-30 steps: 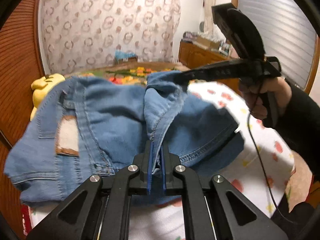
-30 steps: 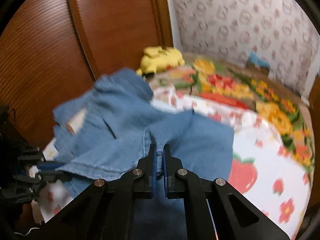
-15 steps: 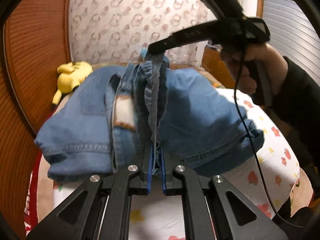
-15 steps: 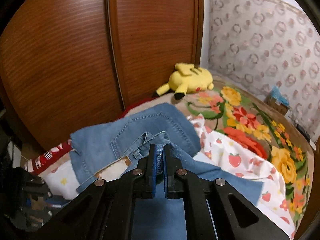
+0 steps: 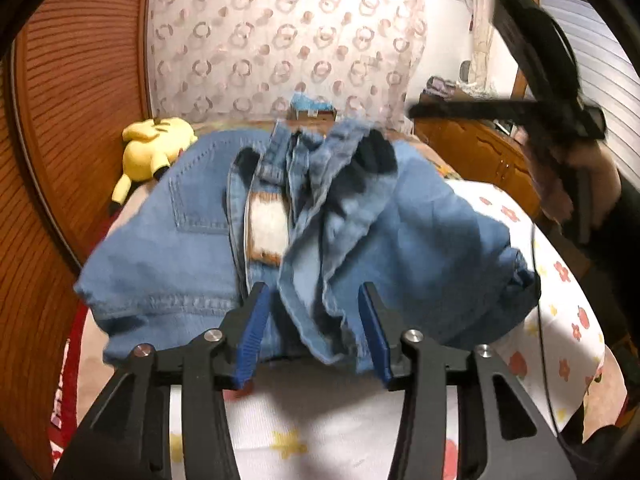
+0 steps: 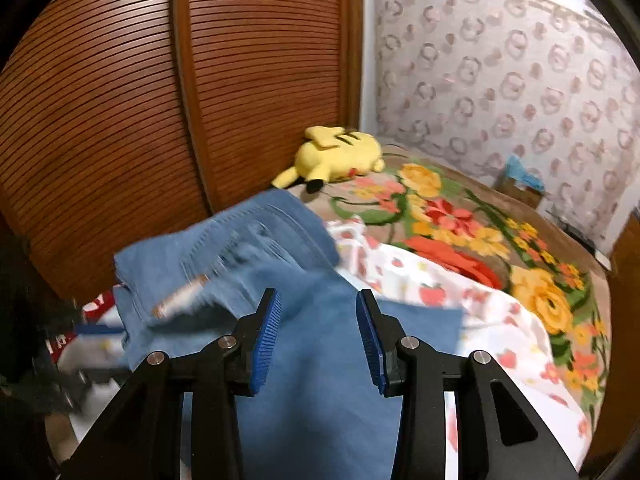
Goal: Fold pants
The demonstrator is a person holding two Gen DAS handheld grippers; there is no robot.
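Blue denim pants (image 5: pixel 200 256) lie bunched on the bed, back pocket and leather label up, a loose fold of fabric draped down the middle. My left gripper (image 5: pixel 314 332) is open, its blue pads on either side of that fold's lower edge without pinching it. My right gripper (image 6: pixel 318 336) is open above a flat stretch of the pants (image 6: pixel 320 392). In the left wrist view the right gripper (image 5: pixel 416 111) is raised beyond the pants at the right, held by a hand.
A yellow plush toy (image 6: pixel 340 154) lies by the brown slatted wardrobe doors (image 6: pixel 120 120). The strawberry-print sheet (image 6: pixel 480 304) and flowered blanket (image 6: pixel 460 216) cover the bed. A wooden cabinet (image 5: pixel 480 156) stands at the far right, a small box (image 5: pixel 312 110) at the wall.
Both grippers were shut on the denim and are now open. The fabric has dropped onto the pile. The right gripper has lifted away to the right.
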